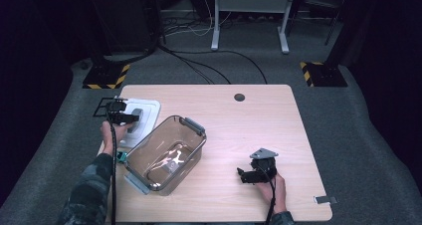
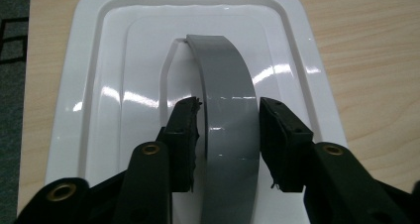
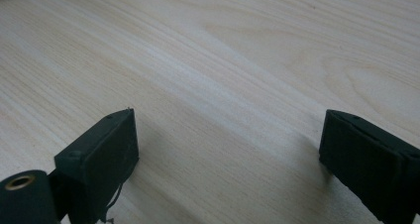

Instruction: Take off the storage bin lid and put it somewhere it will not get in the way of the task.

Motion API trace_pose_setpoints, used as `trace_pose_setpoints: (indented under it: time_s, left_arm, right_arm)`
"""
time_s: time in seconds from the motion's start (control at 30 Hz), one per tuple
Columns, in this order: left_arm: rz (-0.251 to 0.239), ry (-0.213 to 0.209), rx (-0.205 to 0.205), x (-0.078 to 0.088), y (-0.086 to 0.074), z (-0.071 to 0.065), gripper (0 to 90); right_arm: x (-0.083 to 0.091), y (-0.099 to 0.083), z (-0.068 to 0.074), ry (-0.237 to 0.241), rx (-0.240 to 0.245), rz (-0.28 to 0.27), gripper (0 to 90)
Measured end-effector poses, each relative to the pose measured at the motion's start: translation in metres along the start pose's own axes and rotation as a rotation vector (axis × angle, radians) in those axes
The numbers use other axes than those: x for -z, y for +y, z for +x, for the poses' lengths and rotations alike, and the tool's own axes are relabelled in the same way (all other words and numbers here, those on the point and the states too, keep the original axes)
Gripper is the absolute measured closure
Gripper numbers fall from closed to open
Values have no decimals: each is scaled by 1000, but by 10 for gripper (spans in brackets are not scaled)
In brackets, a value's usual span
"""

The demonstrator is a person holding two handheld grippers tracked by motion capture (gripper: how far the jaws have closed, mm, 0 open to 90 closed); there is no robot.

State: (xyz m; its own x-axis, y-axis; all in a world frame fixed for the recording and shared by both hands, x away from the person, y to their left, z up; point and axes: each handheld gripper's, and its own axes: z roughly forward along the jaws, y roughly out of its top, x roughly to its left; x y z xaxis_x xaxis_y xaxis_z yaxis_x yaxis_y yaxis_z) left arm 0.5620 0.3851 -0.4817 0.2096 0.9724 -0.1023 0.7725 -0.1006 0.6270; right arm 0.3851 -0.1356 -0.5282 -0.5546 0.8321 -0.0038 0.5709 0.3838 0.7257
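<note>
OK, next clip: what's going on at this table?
A person works at a wooden table with a gripper in each hand. The left gripper is at a white lid lying flat near the table's left edge, its jaws on either side of the lid's grey handle with a narrow gap showing at each pad. Beside the lid stands a clear plastic bin, uncovered. The right gripper rests over bare wood, jaws wide open and holding nothing.

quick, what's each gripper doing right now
Left gripper: open, jaws straddling the grey handle of the white lid, small gaps either side.
Right gripper: open, nothing between its jaws.
</note>
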Motion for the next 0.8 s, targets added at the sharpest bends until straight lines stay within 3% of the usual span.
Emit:
trace_pose_setpoints:
  time_s: [0.27,0.43,0.7,0.8]
  left_arm:
    - [4,-1,25,6,0,4,389]
    - [11,-17,2,16,3,0,259]
    - [26,-25,-61,32,-2,-7,148]
    - [15,-34,-55,39,-5,-7,126]
  right_arm:
    - [0,0,0,0,-1,0,75]
    - [0,0,0,0,-1,0,75]
    - [0,0,0,-1,-1,0,76]
    - [0,0,0,-1,-1,0,76]
